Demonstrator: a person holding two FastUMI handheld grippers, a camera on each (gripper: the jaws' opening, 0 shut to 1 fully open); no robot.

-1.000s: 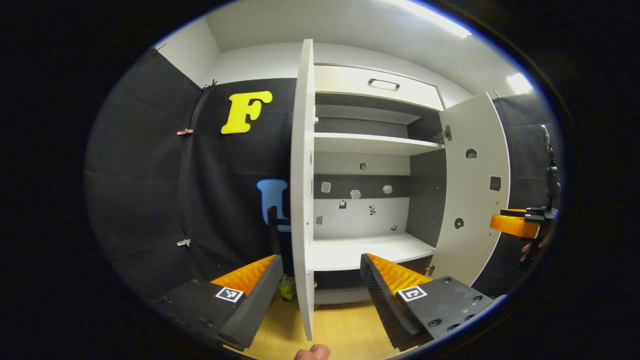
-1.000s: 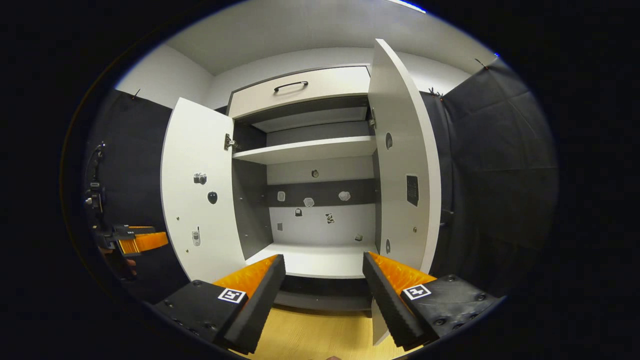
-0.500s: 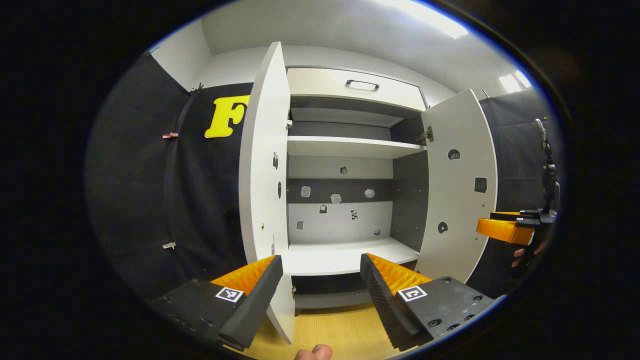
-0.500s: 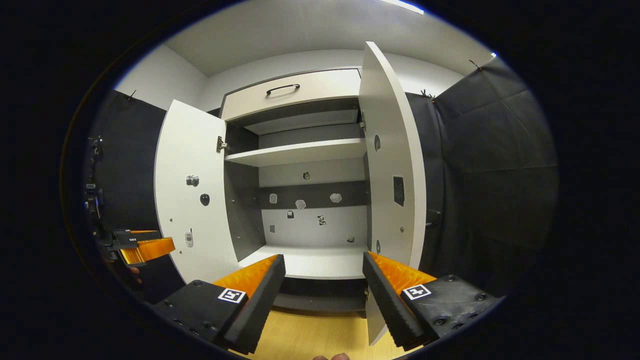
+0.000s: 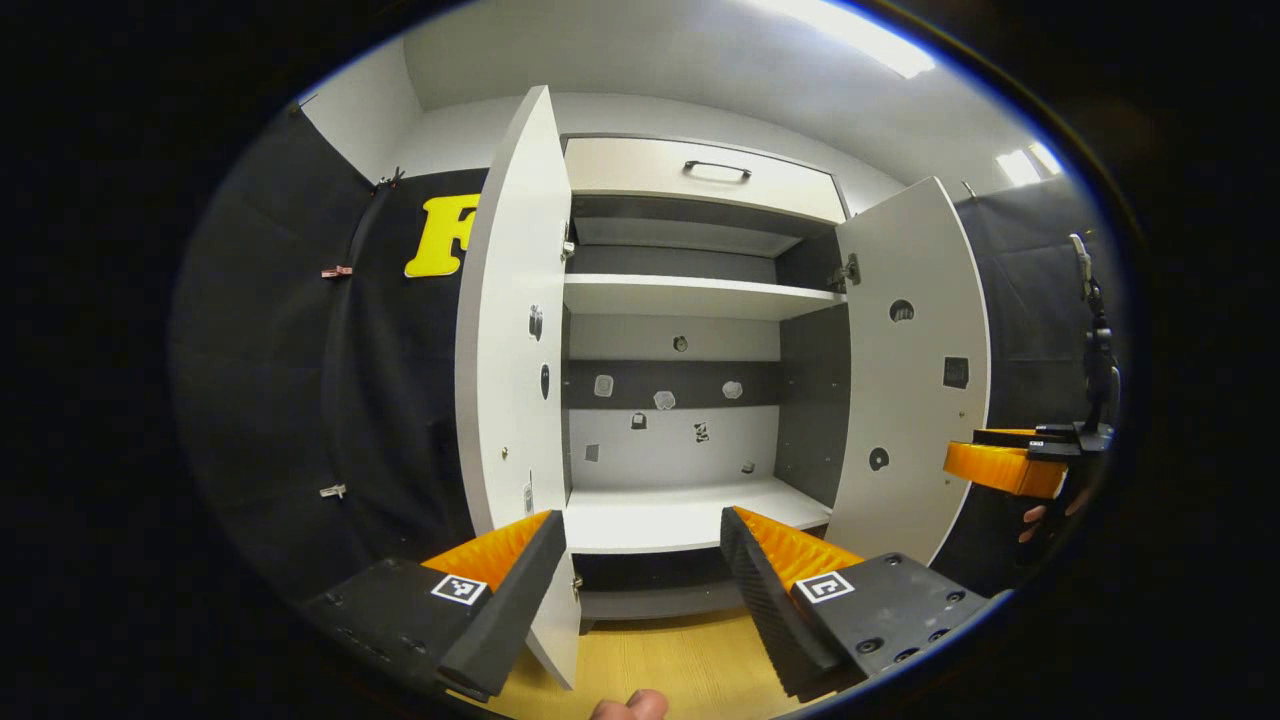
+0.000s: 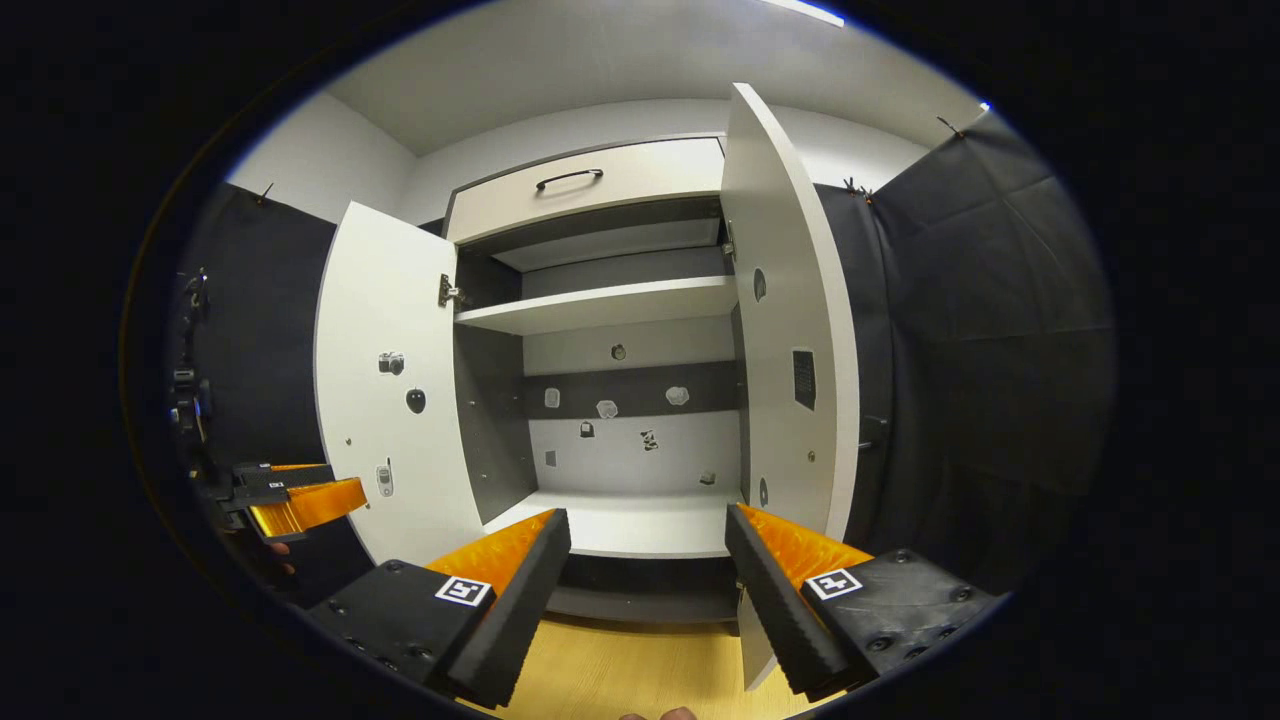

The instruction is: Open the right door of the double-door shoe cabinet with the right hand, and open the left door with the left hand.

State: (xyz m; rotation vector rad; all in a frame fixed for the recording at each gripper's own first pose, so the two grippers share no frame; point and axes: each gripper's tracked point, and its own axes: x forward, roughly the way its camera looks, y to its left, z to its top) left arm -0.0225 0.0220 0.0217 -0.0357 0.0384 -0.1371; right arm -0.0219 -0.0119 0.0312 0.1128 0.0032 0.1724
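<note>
Left gripper view: left door (image 5: pixel 510 300) upright, swung open.

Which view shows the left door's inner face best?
Right gripper view: the left door turns its inner face broadly to the camera, stickers and hinge visible. Left gripper view sees that door at a steep angle, as a narrow strip.
</note>
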